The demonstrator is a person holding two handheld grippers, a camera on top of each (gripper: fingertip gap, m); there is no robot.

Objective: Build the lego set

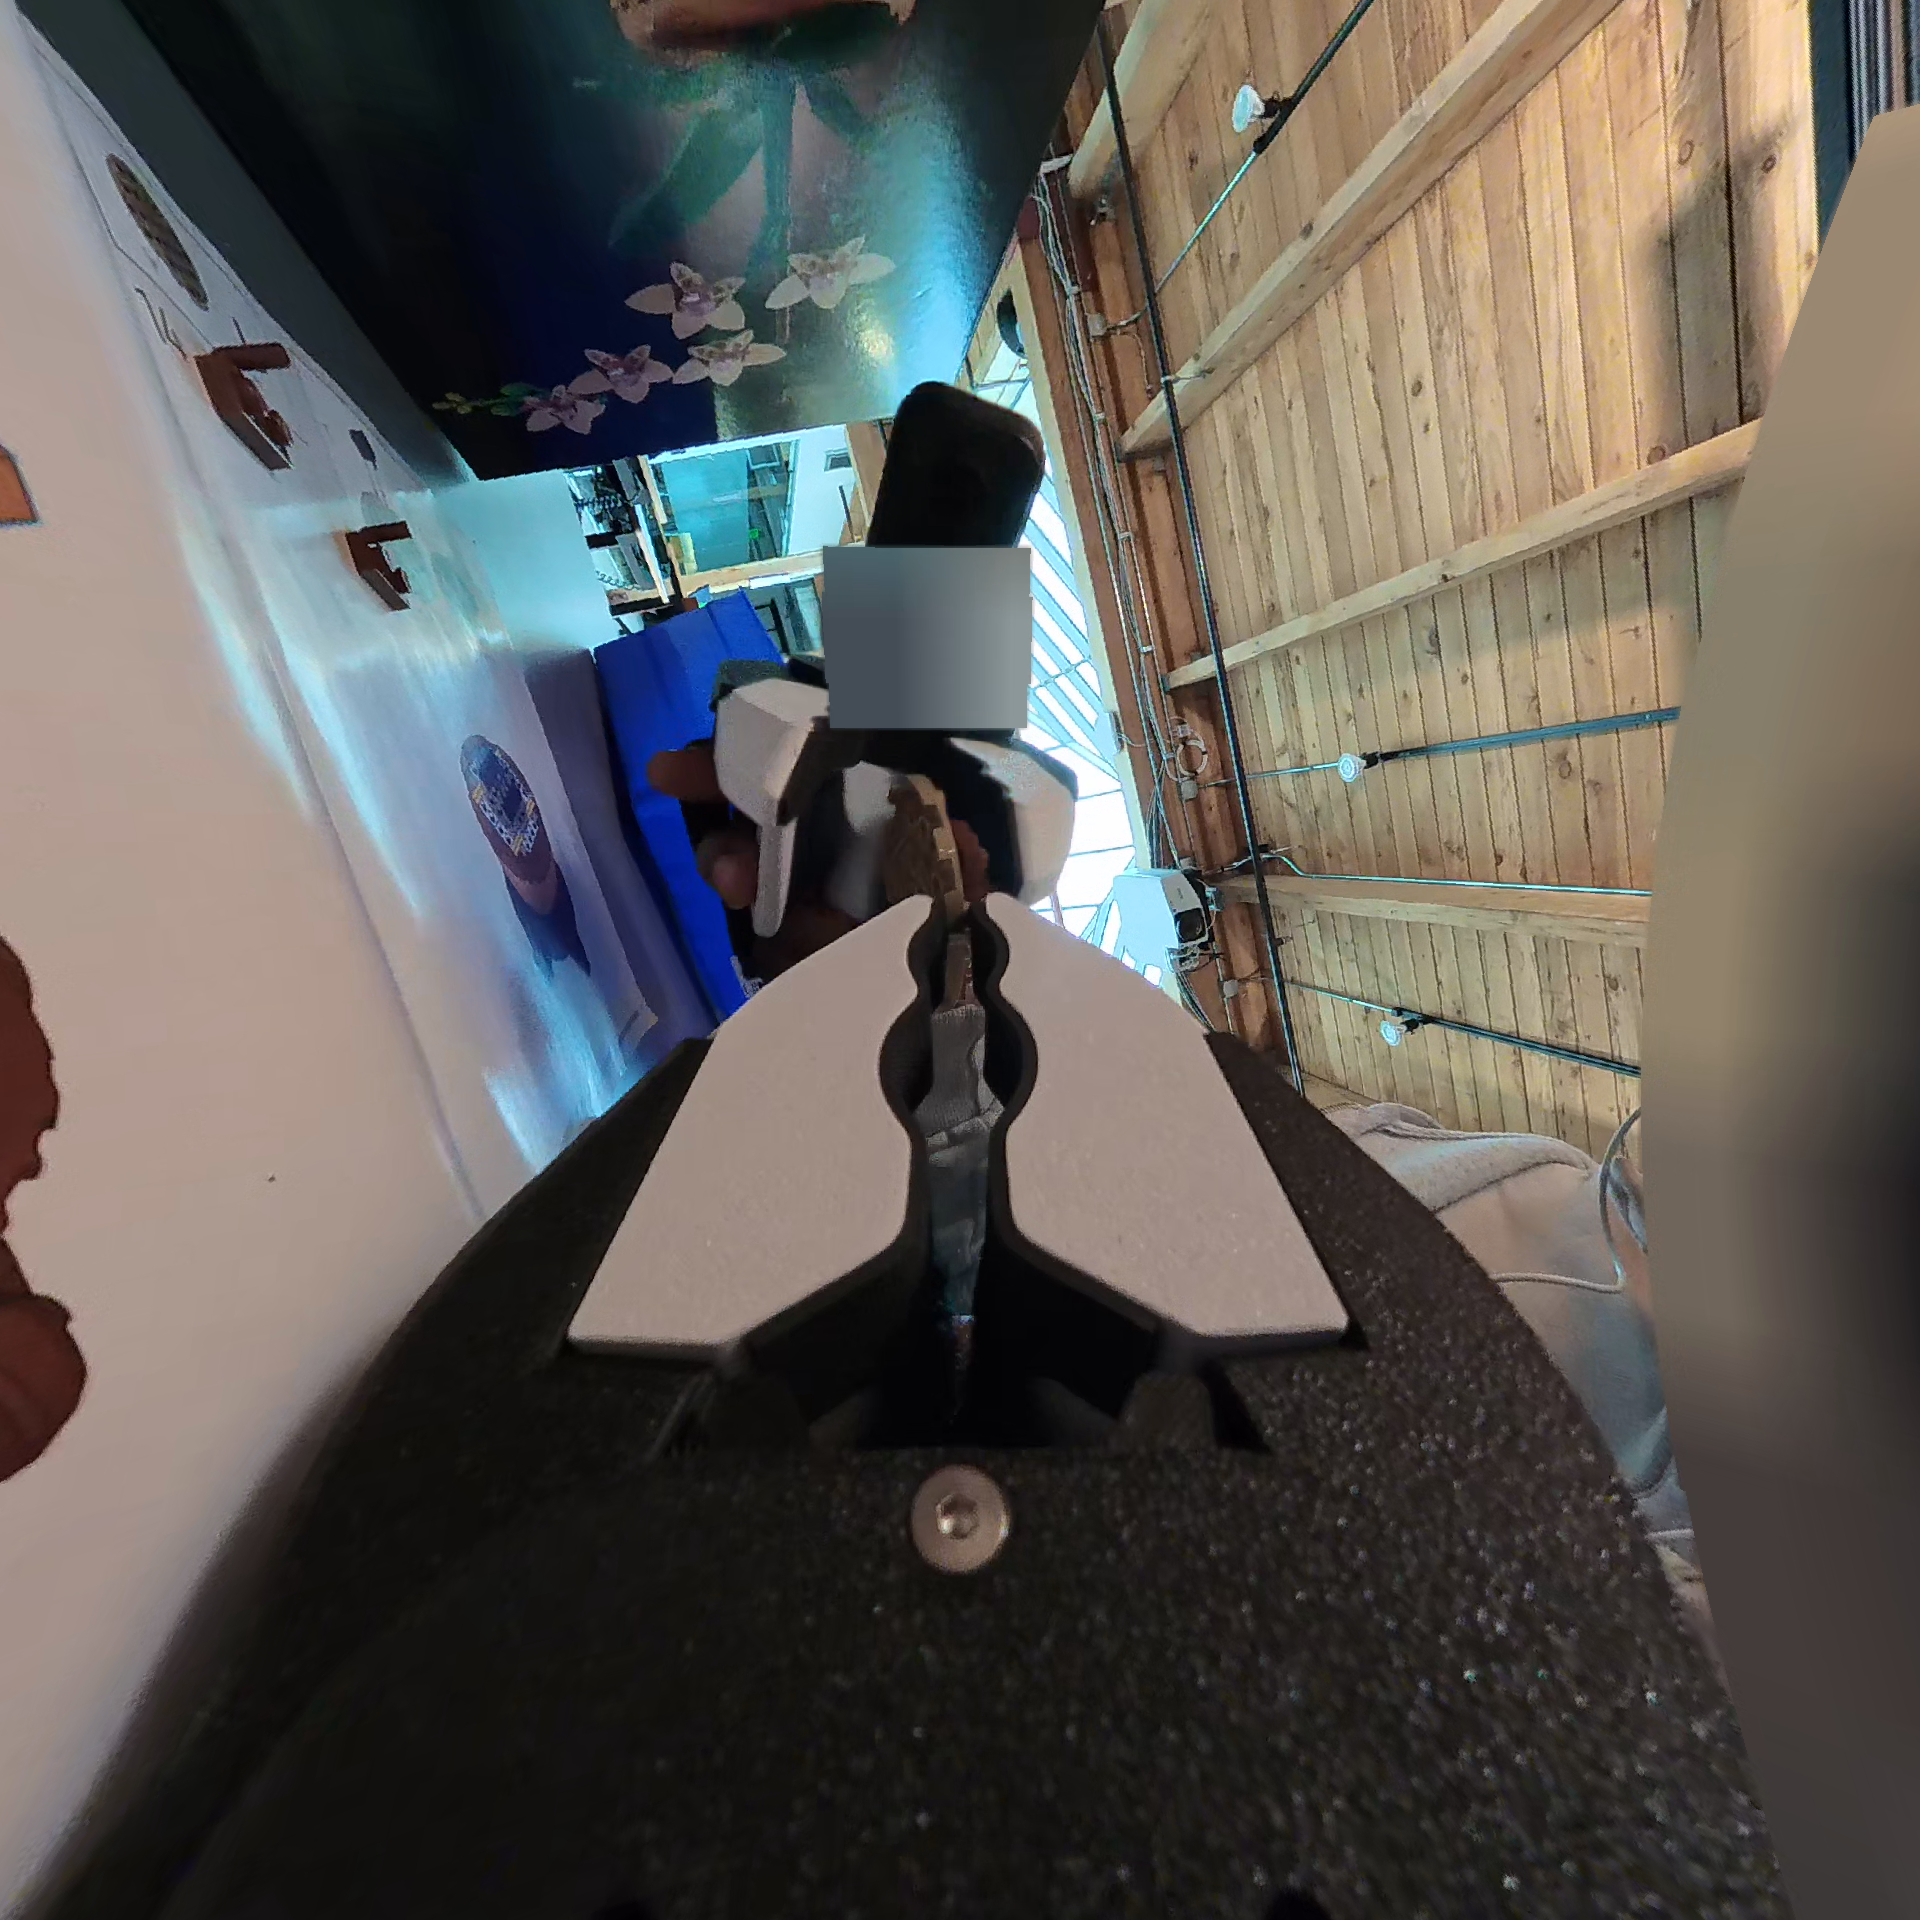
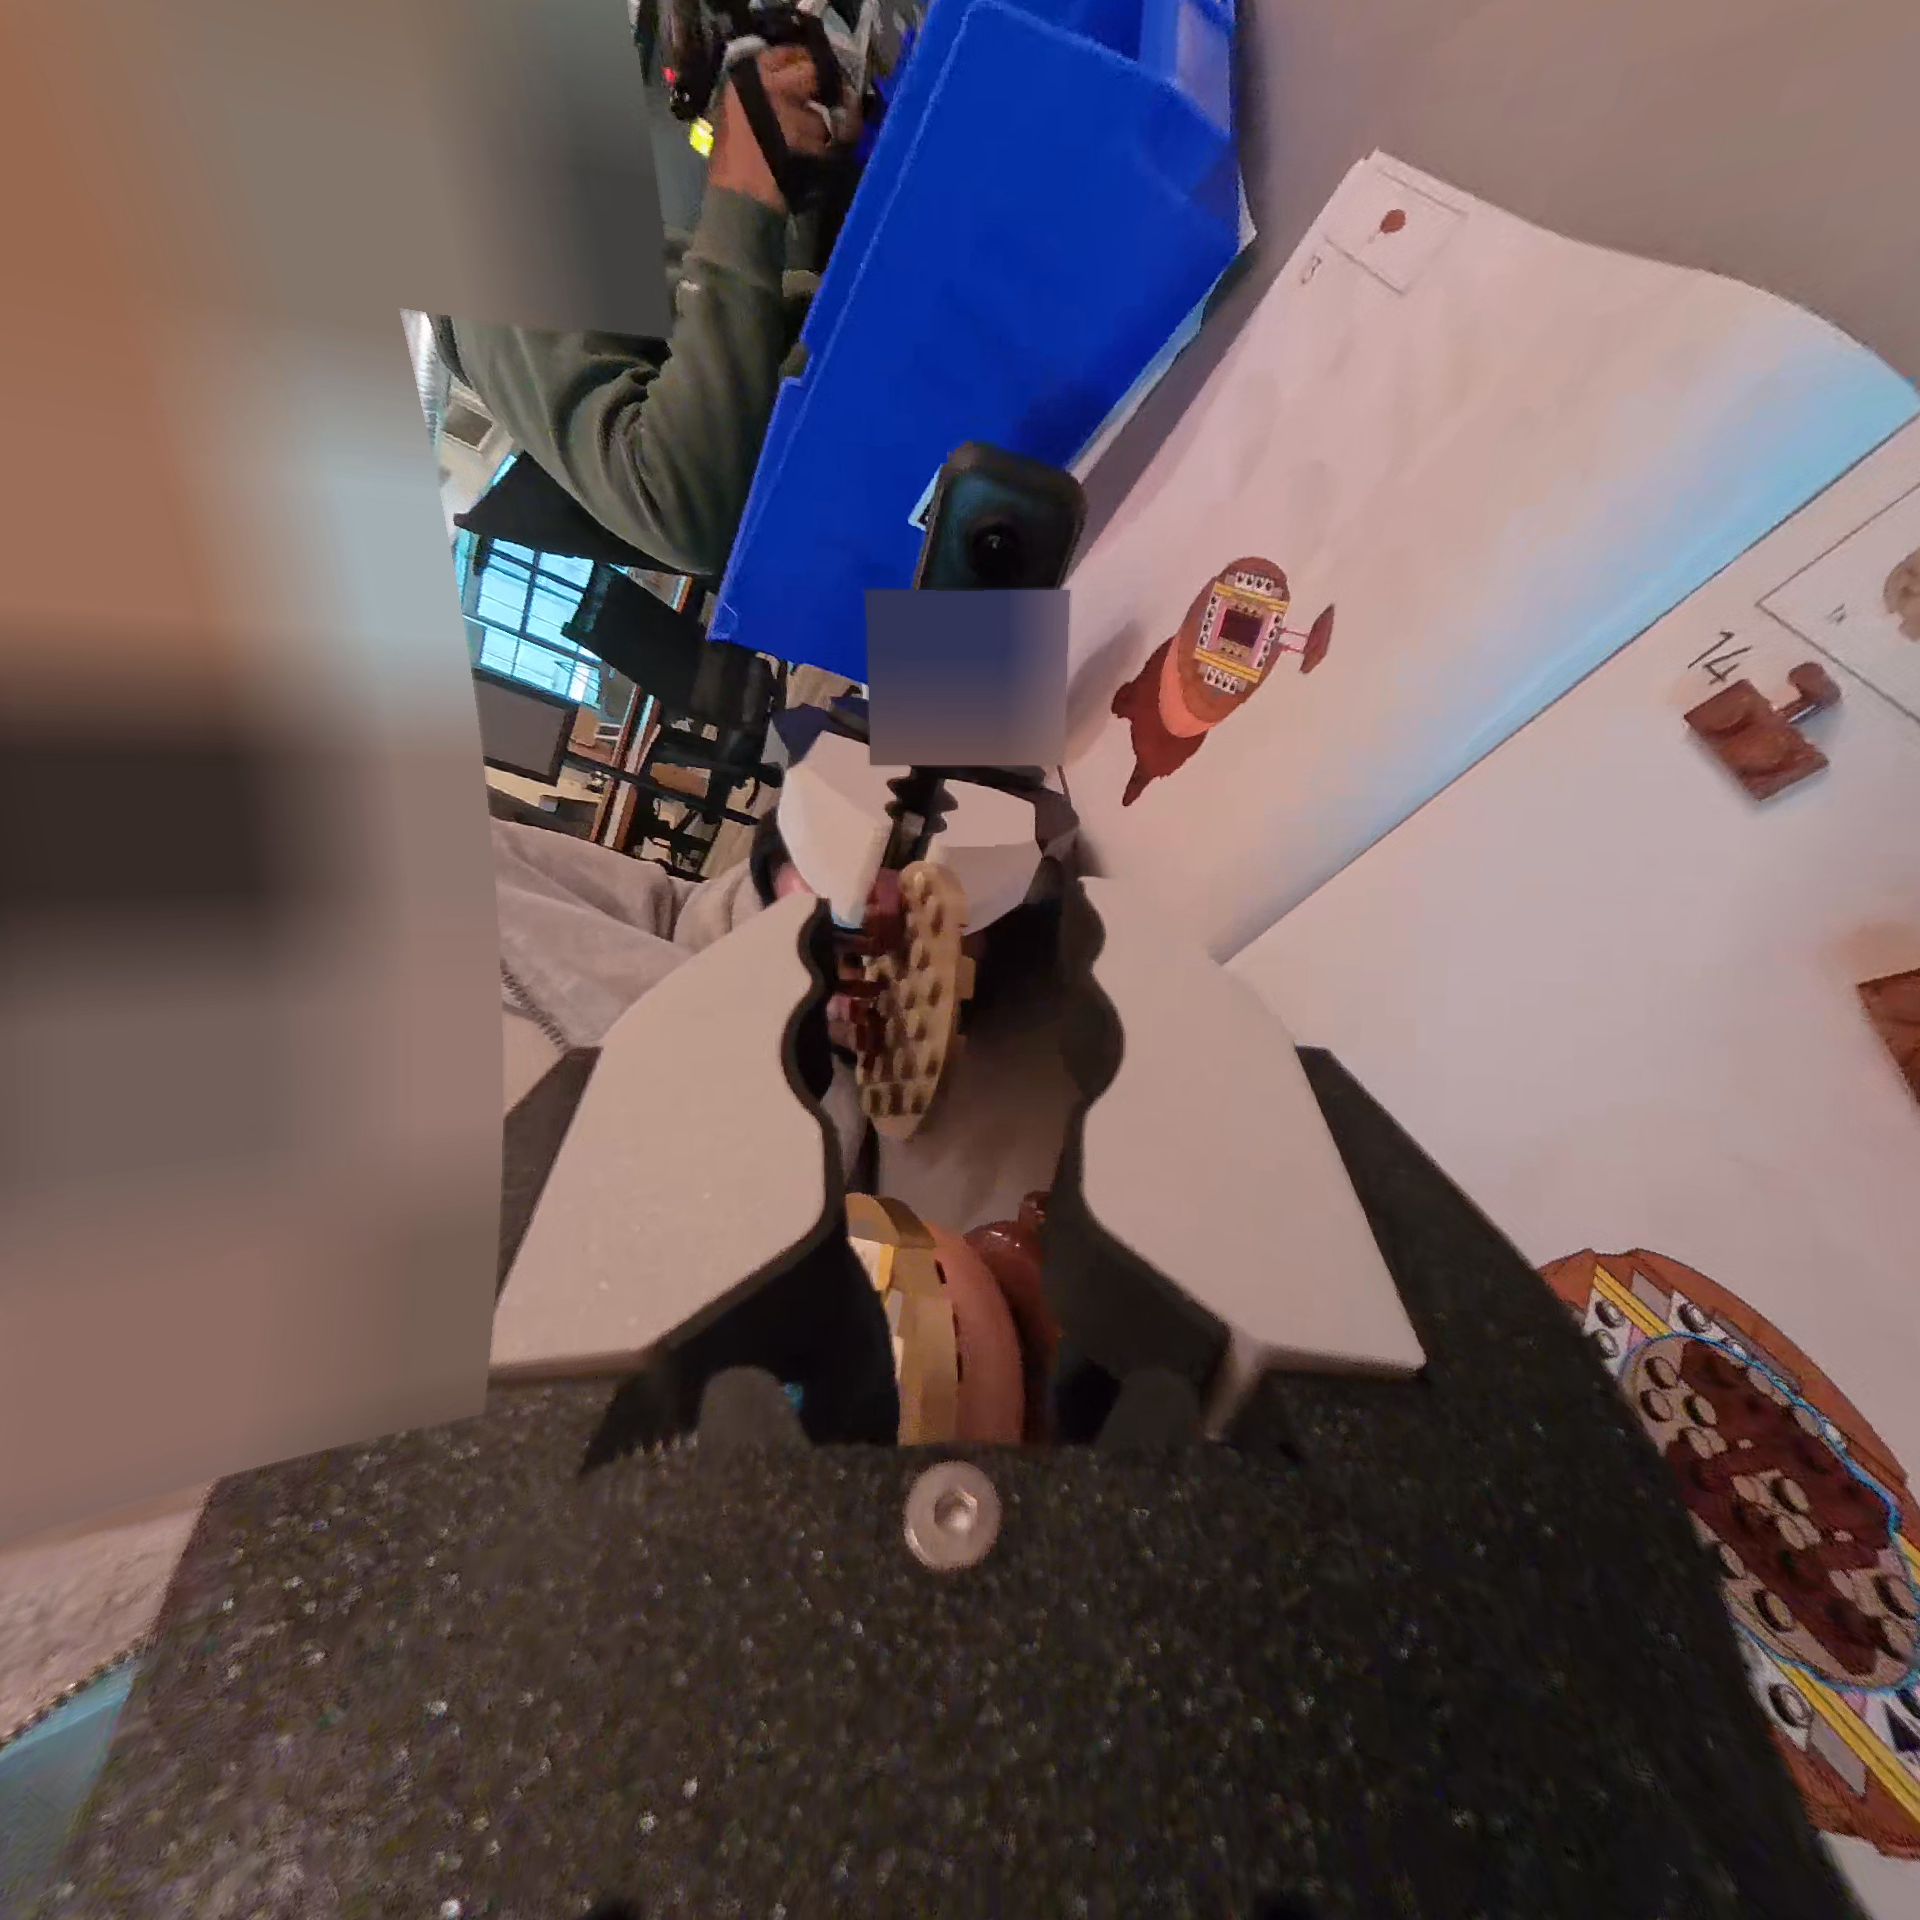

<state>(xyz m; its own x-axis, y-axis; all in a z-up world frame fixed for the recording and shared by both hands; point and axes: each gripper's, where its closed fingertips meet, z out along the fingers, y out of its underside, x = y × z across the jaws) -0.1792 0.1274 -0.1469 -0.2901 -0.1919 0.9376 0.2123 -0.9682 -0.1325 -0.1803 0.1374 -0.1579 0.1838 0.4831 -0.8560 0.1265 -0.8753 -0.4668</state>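
Observation:
My left gripper (image 1: 951, 914) is shut on a tan round studded plate (image 1: 920, 847), seen edge-on past its fingertips. In the right wrist view the plate (image 2: 914, 1003) faces me, with dark brown pieces (image 2: 862, 982) stuck on its left side, and the left gripper (image 2: 909, 873) holds it from the far end. My right gripper (image 2: 945, 977) is open, its fingers on either side of the plate, the left finger close to the brown pieces. It faces the left one (image 1: 914, 831). A brown and tan round build (image 2: 945, 1320) shows low between the right fingers; its support is hidden.
An open instruction booklet (image 2: 1455, 623) lies on the table beside the grippers and also shows in the left wrist view (image 1: 208, 779). A blue bin (image 2: 987, 312) stands behind it. A dark box with printed flowers (image 1: 623, 208) is nearby. Another person's green sleeve (image 2: 623, 436) is at the back. Only a small space, under 4 cm, lies between the two pairs of fingers.

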